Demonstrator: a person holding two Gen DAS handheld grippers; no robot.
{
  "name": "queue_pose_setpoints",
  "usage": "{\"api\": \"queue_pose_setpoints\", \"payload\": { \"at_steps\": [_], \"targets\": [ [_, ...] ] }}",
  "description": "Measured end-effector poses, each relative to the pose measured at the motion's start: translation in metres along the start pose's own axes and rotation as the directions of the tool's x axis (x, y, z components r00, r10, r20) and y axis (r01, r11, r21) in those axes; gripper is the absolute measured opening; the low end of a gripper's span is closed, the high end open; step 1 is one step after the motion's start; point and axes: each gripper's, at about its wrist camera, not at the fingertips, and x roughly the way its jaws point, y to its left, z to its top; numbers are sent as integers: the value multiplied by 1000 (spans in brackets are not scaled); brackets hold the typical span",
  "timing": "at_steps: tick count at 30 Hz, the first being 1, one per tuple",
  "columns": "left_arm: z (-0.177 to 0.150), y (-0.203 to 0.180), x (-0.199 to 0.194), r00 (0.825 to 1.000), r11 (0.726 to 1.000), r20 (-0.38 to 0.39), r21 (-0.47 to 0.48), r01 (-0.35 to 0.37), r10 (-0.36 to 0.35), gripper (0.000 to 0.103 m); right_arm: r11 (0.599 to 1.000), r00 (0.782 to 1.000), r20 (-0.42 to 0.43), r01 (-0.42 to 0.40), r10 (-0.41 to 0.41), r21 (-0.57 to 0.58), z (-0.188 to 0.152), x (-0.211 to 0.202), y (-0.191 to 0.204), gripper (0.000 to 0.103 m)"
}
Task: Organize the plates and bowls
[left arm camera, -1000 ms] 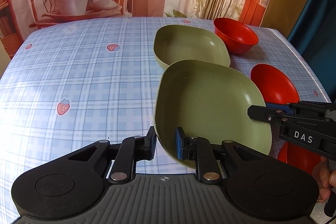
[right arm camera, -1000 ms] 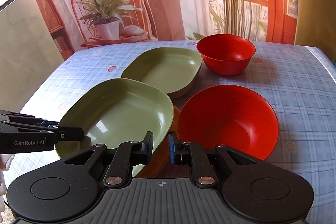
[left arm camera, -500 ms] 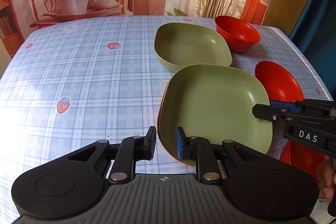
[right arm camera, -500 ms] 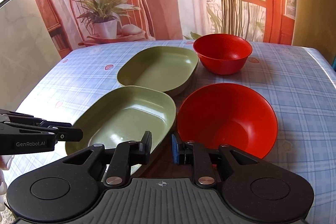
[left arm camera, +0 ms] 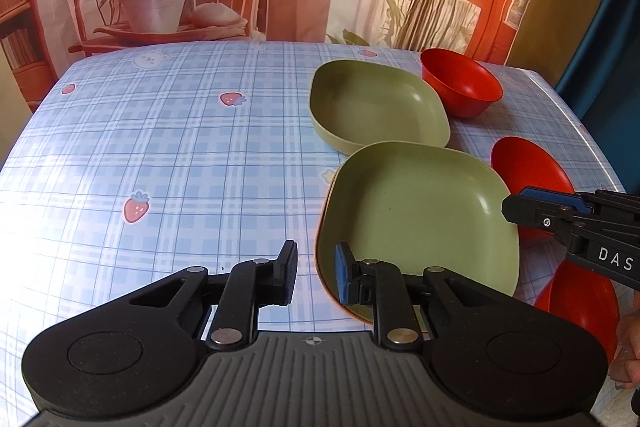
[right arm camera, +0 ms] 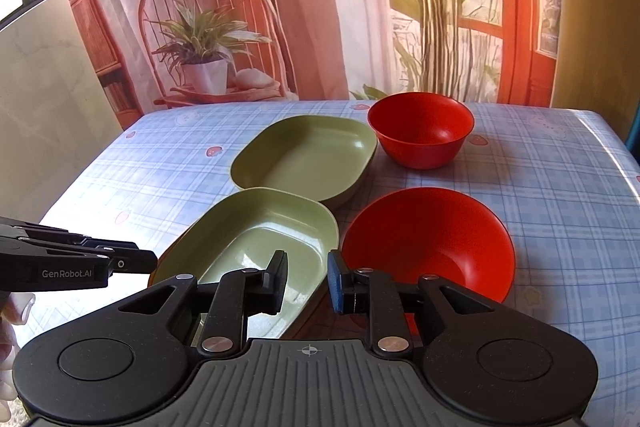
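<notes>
While the left claw (left arm camera: pixel 316 271) clamps the near plate (left arm camera: pixel 420 219) by the table's (left arm camera: pixel 180 167) near edge, the right claw (right arm camera: pixel 306 279) straddles its rim, slack.

Bare tablecloth (left arm camera: pixel 168 155) lies open leftward; green plates (left arm camera: pixel 380 107) and red bowls (right arm camera: pixel 420 135) crowd the right.

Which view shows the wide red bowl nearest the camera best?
The right wrist view: the wide red bowl lies nearly whole there, rim and inside visible, beside the near green plate. In the left wrist view only red slivers show, cut by the right gripper and that plate.
</notes>
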Motion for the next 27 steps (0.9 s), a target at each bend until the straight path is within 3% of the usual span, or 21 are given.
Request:
{"api": "queue_pose_setpoints", "payload": {
  "at_steps": [12,20,24,27],
  "targets": [
    [60,10,-1,996,1000,93,10,-8,7,22,998,999,41,3,-1,-57,54,12,-1,21],
    [99,20,16,994,1000,112,-25,5,-2,23,1000,1000,27,11,-10,-7,83,39,-22,25],
    [108,24,29,994,1000,110,-29,-9,12,36,1000,1000,10,17,-17,1,88,52,-29,28],
    [112,28,42,996,999,94,-39,-4,8,37,999,999,-11,36,-36,-1,90,61,-32,28]
  ]
}}
